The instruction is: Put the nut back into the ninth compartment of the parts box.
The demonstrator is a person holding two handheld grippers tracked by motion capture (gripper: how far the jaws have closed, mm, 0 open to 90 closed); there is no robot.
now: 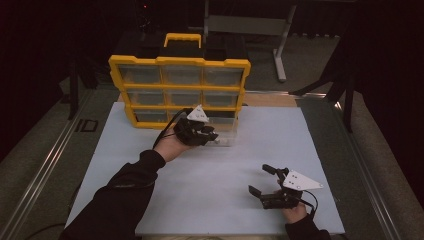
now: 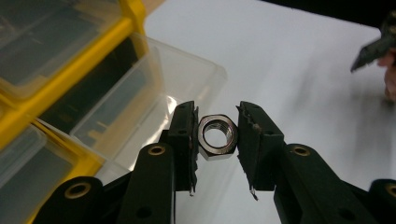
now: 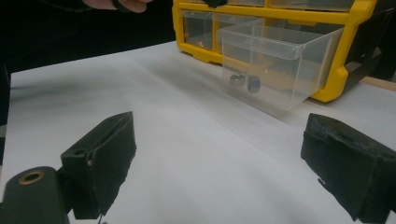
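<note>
From above, the left gripper [image 1: 202, 133] is held in front of the yellow organiser [image 1: 180, 90], right at the clear drawer [image 1: 226, 131] that sticks out of its bottom row. The organiser stands upright at the far edge of the white sheet covering the tabletop [image 1: 210, 170]. The right gripper [image 1: 264, 181] sits well apart, low near the front right of the sheet, its fingers spread with nothing between them.

In the left gripper view, the fingers [image 2: 184, 135] pinch a steel hex nut [image 2: 217, 137] by two opposite flats, the threaded hole facing the camera. The nut is clear of the sheet, just beside the rim of the pulled-out clear drawer [image 2: 154, 93], with the yellow frame [image 2: 84, 46] of the organiser up and to the left. The other gripper [image 2: 373, 46] shows dimly at the top right corner.

In the right gripper view, the two black fingers [image 3: 105, 154] stand wide apart over bare white sheet. Beyond them the clear drawer [image 3: 280, 60] juts out of the yellow organiser [image 3: 345, 42], and two more dark nuts [image 3: 246, 81] lie side by side on its floor. A person's hand [image 3: 116, 4] shows at the top edge.
</note>
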